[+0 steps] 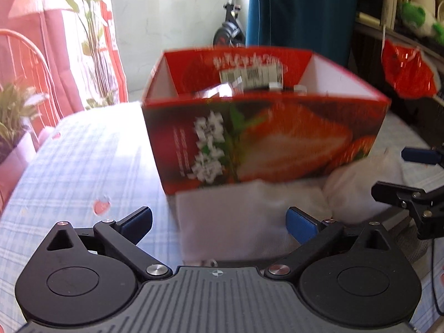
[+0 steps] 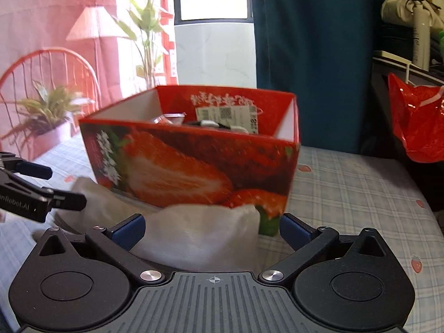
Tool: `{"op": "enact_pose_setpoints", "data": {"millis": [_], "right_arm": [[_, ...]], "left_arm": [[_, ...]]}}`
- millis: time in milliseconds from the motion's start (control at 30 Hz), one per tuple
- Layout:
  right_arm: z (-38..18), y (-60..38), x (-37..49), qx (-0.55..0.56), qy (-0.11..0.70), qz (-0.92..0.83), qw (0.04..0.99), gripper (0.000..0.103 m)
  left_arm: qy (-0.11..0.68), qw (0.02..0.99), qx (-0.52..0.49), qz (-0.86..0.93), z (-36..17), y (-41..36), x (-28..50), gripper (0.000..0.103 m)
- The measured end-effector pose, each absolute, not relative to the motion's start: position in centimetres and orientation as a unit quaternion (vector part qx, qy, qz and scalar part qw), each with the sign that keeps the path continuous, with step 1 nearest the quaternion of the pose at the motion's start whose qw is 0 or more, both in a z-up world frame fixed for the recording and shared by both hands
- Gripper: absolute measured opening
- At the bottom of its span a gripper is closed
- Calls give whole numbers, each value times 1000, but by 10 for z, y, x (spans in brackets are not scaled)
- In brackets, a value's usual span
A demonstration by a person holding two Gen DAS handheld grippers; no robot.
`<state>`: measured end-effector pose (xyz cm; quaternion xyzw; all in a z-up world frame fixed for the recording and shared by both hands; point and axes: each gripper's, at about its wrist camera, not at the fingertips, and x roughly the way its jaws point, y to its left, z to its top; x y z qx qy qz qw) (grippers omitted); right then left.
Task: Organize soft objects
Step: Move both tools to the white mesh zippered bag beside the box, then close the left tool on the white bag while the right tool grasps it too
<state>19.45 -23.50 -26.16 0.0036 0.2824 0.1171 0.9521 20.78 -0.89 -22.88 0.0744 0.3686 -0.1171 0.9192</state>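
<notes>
A white soft cloth (image 1: 238, 219) lies on the plaid bed sheet (image 1: 83, 172) in front of a red strawberry-print box (image 1: 263, 138). My left gripper (image 1: 219, 223) is open, its blue pads apart over the cloth's near left part. My right gripper (image 2: 212, 230) is open, with a bunched part of the cloth (image 2: 199, 236) between its pads. The box (image 2: 194, 166) stands open-topped and holds some small packaged items (image 2: 222, 119). The right gripper shows at the right edge of the left wrist view (image 1: 416, 177); the left gripper shows at the left edge of the right wrist view (image 2: 41, 188).
A red plastic bag (image 2: 416, 119) hangs at the right by dark shelving. A blue curtain (image 2: 310, 55) hangs behind the box. A pink backdrop with printed lamp, chair and plants (image 2: 55, 69) stands at the left. The plaid sheet (image 2: 360, 194) extends right of the box.
</notes>
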Motion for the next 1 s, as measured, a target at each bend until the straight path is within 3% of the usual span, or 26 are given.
{"op": "enact_pose_setpoints", "data": {"millis": [533,1000], "right_arm": [[-311,-226,200,28,318,112,941,103],[-319,-226,203,28,339,133,931,103]], "left_arm": [[423,896,26,-132,-280,-11,220,103],[405,903,52,-131,-281,-17,209,103]]}}
